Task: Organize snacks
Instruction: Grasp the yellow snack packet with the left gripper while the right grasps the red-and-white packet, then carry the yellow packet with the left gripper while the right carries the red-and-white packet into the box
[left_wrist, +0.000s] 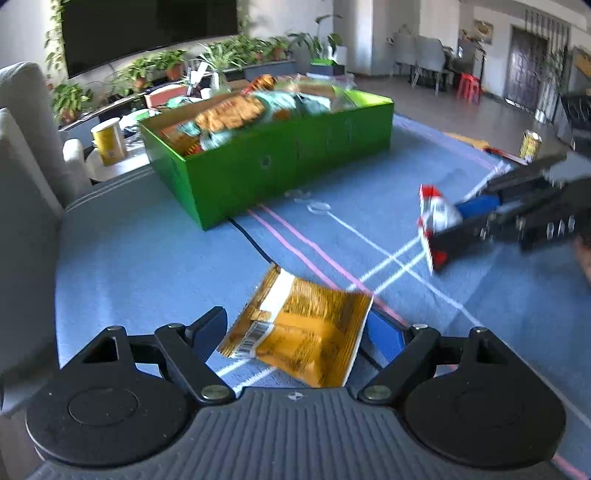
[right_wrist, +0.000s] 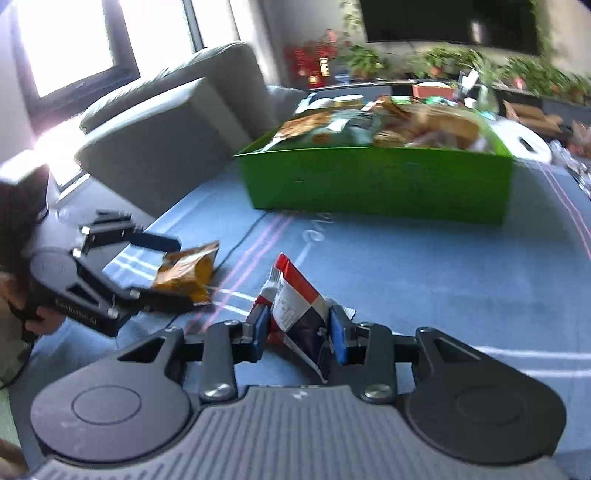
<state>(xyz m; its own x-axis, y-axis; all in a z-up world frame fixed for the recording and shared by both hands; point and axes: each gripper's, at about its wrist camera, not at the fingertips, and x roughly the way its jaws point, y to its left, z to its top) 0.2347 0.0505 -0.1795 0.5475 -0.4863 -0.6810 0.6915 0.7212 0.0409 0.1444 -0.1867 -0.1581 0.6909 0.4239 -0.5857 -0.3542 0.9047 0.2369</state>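
My left gripper has its fingers around a yellow snack packet, wide apart; in the right wrist view the left gripper holds that yellow packet just above the blue cloth. My right gripper is shut on a red, white and dark snack packet; it also shows in the left wrist view, with the right gripper lifted over the cloth. A green box full of snack packets stands beyond both, and also shows in the right wrist view.
A blue tablecloth with white and pink lines covers the table. A yellow cup stands left of the box, a yellow can at the far right. A grey sofa lies behind the table's left side.
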